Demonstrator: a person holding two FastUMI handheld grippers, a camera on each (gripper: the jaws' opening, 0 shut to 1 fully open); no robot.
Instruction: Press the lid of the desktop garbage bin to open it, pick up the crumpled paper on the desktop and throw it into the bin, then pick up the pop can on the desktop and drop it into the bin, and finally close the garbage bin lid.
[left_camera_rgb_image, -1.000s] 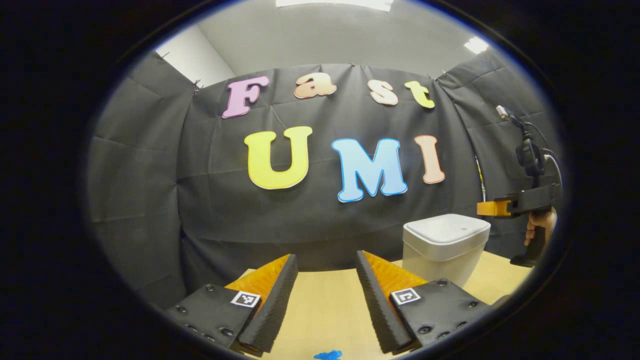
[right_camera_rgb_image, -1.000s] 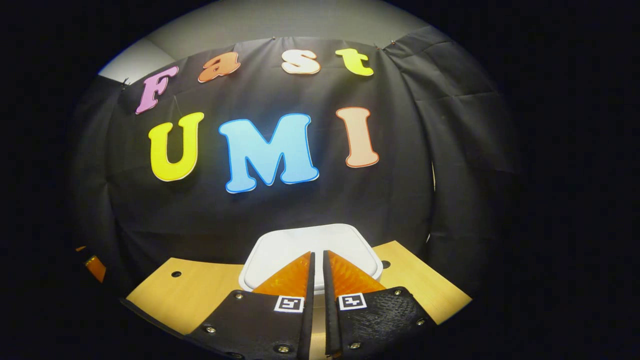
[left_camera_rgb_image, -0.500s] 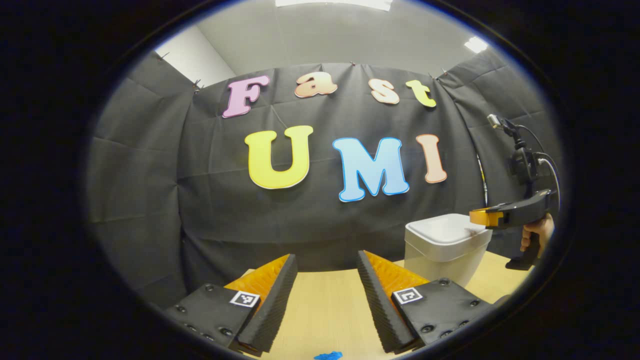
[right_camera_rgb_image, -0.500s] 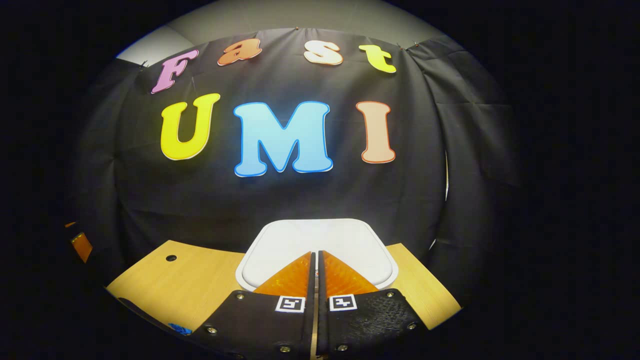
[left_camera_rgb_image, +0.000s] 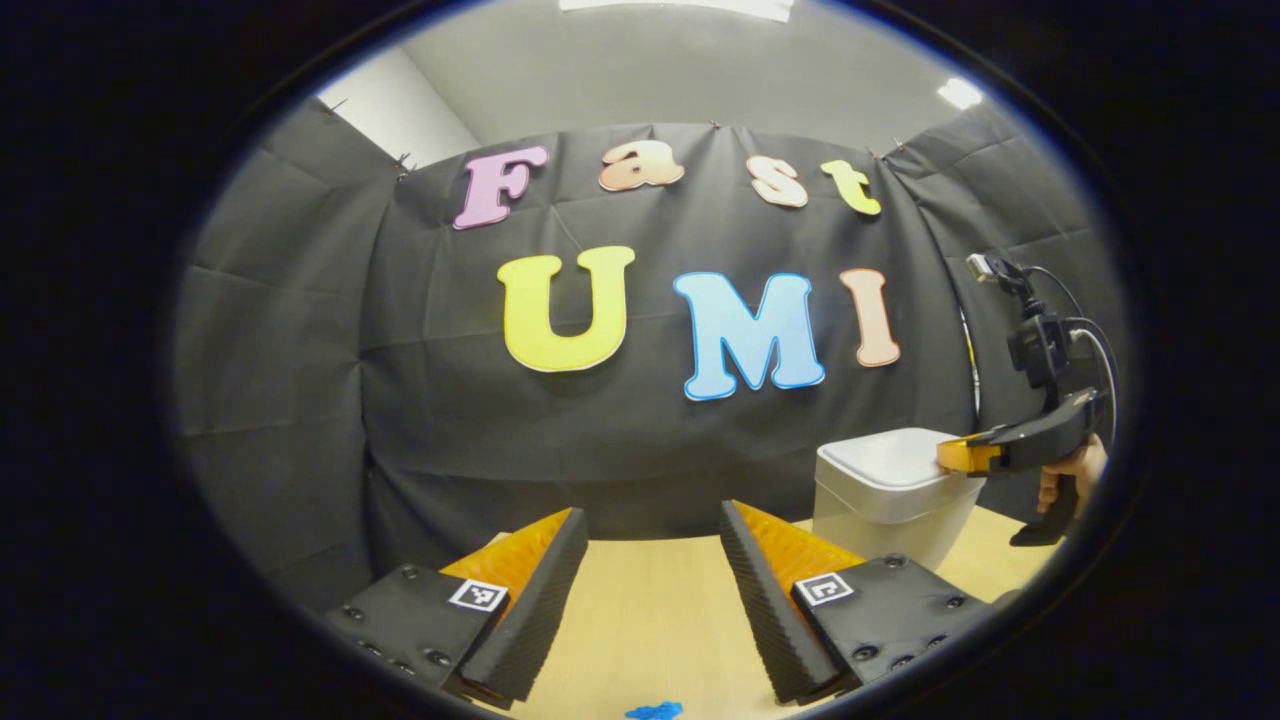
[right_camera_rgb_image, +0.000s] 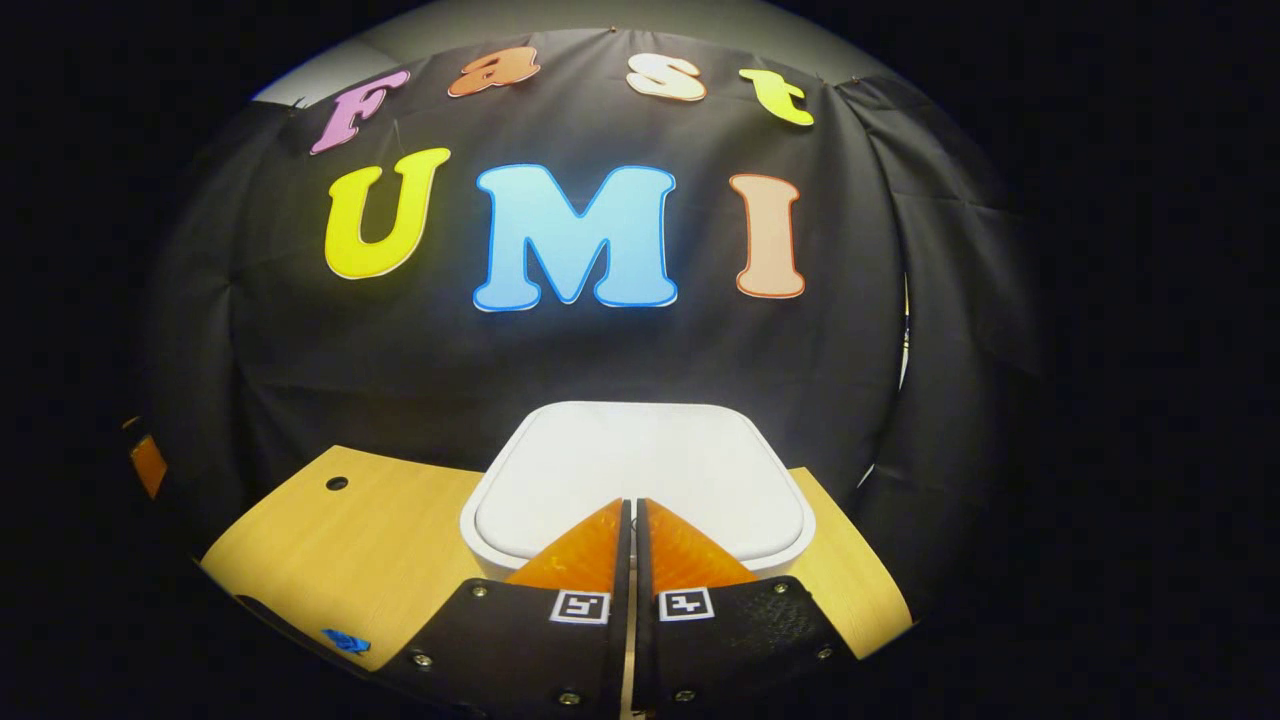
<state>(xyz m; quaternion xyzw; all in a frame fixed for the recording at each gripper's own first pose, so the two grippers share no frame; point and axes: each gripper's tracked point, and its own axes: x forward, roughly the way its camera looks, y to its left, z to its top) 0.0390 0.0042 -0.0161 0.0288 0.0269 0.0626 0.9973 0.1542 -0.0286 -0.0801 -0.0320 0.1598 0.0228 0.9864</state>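
1. Bench: pale wood, running to the black cloth wall; a small round hole near its far left corner in the right gripper view.
2. Garbage bin: white, lid down, at the back of the bench against the cloth.
3. Your right gripper: jaws pressed together, empty, tips over the lid's near edge.
4. Your left gripper: jaws spread wide, holding nothing, above bare bench.
5. Blue scrap: on the bench, near edge.
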